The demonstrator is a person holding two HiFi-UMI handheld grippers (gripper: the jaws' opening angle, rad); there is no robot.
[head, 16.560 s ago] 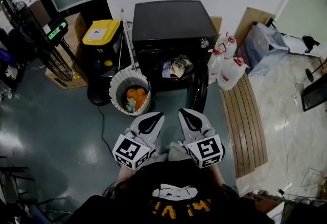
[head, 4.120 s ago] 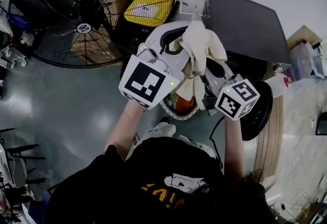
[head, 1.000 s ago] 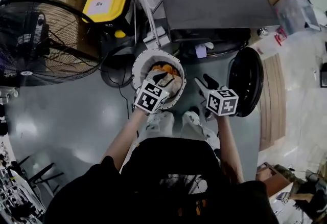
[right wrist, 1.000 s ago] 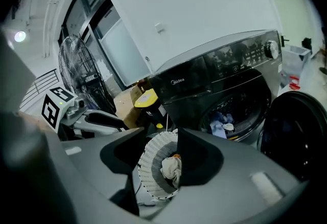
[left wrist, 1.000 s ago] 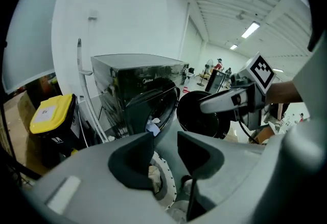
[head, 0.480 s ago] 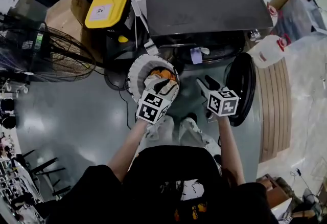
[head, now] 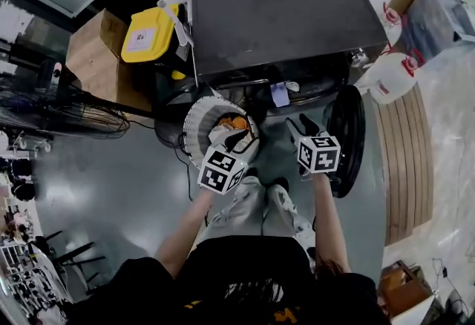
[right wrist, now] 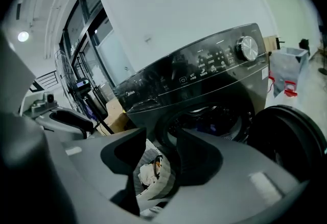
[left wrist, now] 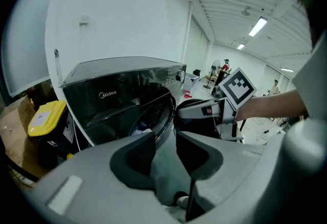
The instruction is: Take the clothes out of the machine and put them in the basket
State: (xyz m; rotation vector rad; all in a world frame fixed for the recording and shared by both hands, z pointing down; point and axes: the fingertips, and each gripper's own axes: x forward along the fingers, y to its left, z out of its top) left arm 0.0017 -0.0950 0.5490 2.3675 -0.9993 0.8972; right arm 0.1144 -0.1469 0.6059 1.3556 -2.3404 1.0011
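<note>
Head view: left hand-held gripper [head: 236, 139] and right hand-held gripper [head: 300, 125] both spread, empty, by the laundry basket [head: 191, 123]. I judge I'm between loads. Next I'd reach into the washing machine [head: 282, 12] for the clothes [head: 279, 93] in its drum.

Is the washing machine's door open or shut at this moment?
Open. The round door stands swung out to the right of the drum mouth, and clothes show inside it.

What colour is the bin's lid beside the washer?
The lid is yellow; the head view shows it best.
</note>
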